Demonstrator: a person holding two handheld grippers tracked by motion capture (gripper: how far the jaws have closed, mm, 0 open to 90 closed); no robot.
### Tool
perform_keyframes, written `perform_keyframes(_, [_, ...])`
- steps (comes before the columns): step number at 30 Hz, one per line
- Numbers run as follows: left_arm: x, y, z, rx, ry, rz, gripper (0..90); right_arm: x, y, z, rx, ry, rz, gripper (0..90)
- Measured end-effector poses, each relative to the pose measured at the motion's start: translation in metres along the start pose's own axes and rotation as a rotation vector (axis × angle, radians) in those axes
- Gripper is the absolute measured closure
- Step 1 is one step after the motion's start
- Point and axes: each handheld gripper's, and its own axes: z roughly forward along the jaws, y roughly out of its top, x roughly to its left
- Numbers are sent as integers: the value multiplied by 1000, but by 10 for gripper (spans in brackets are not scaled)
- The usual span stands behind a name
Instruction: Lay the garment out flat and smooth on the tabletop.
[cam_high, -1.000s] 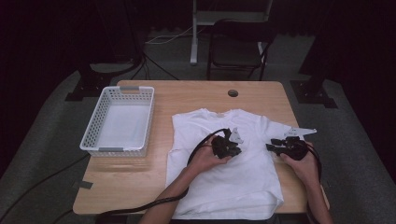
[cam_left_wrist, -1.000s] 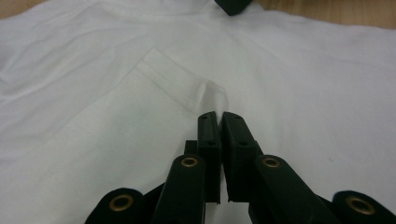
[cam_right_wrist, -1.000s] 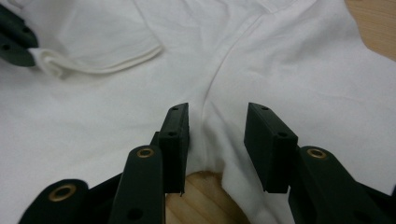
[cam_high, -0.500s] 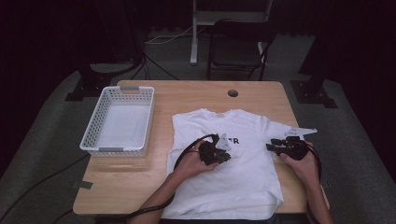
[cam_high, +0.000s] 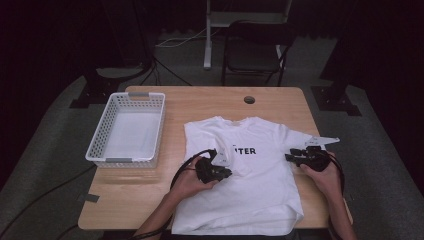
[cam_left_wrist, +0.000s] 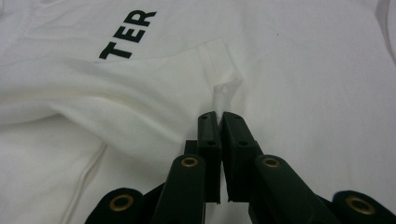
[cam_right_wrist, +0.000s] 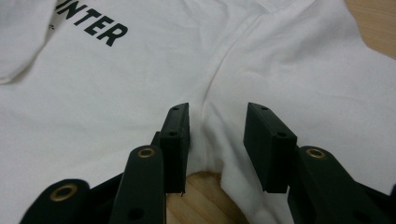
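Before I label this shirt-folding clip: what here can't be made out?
- T-shirt print: first letters covered by the folded sleeve, high view.
- Left gripper: what part of the cloth it pinches, hidden between the jaws.
- Shirt hem: cut off by the bottom edge, high view.

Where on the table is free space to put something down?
Bare wood runs along the table far edge, behind the basket and shirt, and at the near left corner below the basket. The right half is crowded: shirt and both grippers.

shirt flat on table | basket beside (left)
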Motion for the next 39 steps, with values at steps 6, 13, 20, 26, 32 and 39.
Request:
perform_keyframes(6, [-7,-16,-14,-6,4,-9,872,0,0,0,0,2,2,600])
perform_keyframes(13, [-14,-26,-26,-14,14,-16,871,-1,0,0,-1,4,6,600])
perform_keyframes(20, [-20,-31,-33,-20,9,-22,834,-1,0,0,-1,3,5,600])
perform_keyframes(26, [-20,-14,-34,-74,12,-9,702,0,1,1,0,-2,4,600])
perform_keyframes(32, [-18,4,-15,-57,2,9,662,0,0,1,-1,-4,2,599])
perform_keyframes(39, [-12,19,13,-30,-20,-13,641,0,0,1,-1,-4,3,599])
